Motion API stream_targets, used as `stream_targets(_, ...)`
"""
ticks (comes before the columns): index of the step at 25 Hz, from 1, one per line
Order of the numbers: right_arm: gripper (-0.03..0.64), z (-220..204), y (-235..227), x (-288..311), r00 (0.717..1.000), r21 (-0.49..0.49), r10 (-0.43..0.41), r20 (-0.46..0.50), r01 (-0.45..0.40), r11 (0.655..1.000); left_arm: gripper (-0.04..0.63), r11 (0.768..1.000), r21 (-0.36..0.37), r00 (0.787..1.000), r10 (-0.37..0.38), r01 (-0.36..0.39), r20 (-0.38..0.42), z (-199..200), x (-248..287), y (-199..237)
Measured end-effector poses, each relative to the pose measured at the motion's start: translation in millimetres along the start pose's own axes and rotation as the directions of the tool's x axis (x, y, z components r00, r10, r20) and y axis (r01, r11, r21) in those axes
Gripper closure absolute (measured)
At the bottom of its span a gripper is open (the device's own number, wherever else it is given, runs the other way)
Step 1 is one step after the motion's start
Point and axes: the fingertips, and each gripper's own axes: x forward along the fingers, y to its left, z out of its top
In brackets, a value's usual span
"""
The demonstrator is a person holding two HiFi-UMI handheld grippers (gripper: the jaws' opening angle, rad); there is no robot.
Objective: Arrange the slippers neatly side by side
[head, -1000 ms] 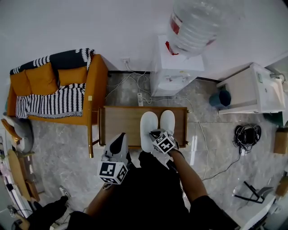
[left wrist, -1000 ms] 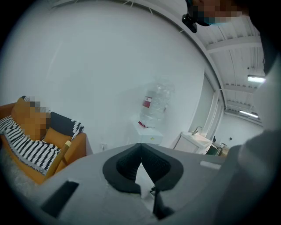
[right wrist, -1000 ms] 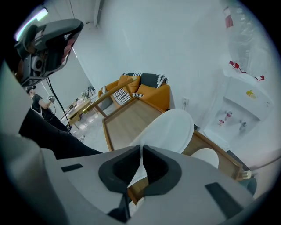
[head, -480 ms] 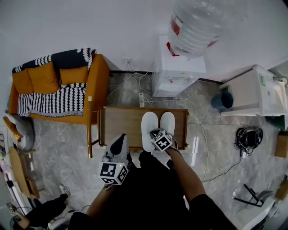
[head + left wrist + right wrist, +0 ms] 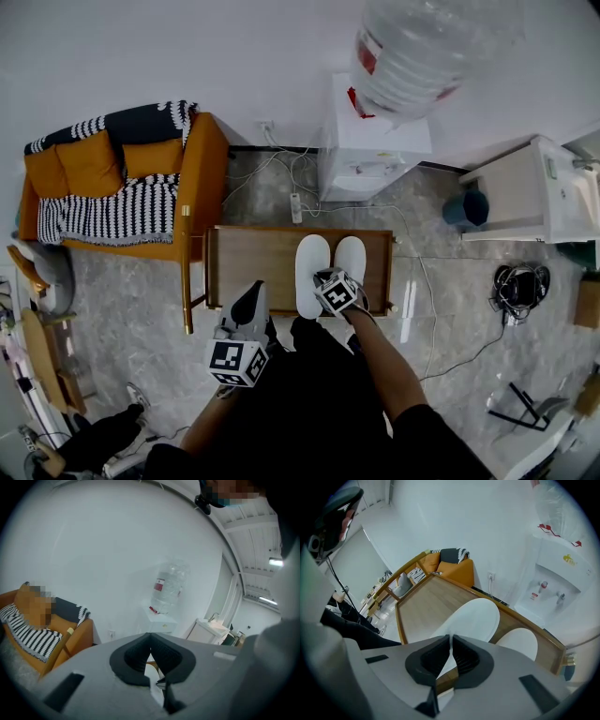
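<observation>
Slippers (image 5: 311,267) lie paired as before (on the tray (image 5: 248,262)), right gripper (image 5: 450,641) lower, seemingly pinching one; left gripper (image 5: 150,644) closed.

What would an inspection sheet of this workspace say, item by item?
surface: low wooden table, left half bare.
job's things: left slipper and right slipper, white, side by side on the table's right half, toes toward the wall.
clutter: nothing seen on the table.
grippers: right gripper jaws together, over the slippers' heel ends; left gripper jaws together, empty.
cables: white cables and power strip on the floor behind the table; black cable bundle at right.
surroundings: orange sofa, water dispenser, blue bin.
</observation>
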Motion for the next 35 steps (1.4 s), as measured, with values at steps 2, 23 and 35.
stream_targets(2,0.591,-0.7,-4.0,2.9,1.0,0.022,-0.007,-0.001,0.007,1.0,0.583,1.0,-0.002,1.0,-0.001,0.001,-0.004,0.7,3.0,1.7)
stream_targets(23,0.508,-4.6,-14.1,4.2,1.0,0.143,-0.029,-0.006,0.03,0.989,0.583,0.999,-0.003,0.999,-0.035,0.035,-0.031,1.2,15.1,5.9)
stream_targets(35,0.494,25.7,-37.7,-60.2,0.969,0.31,-0.196,0.15,0.142,0.94,0.583,0.997,0.024,0.997,-0.077,0.077,-0.01,12.0,1.2,10.1)
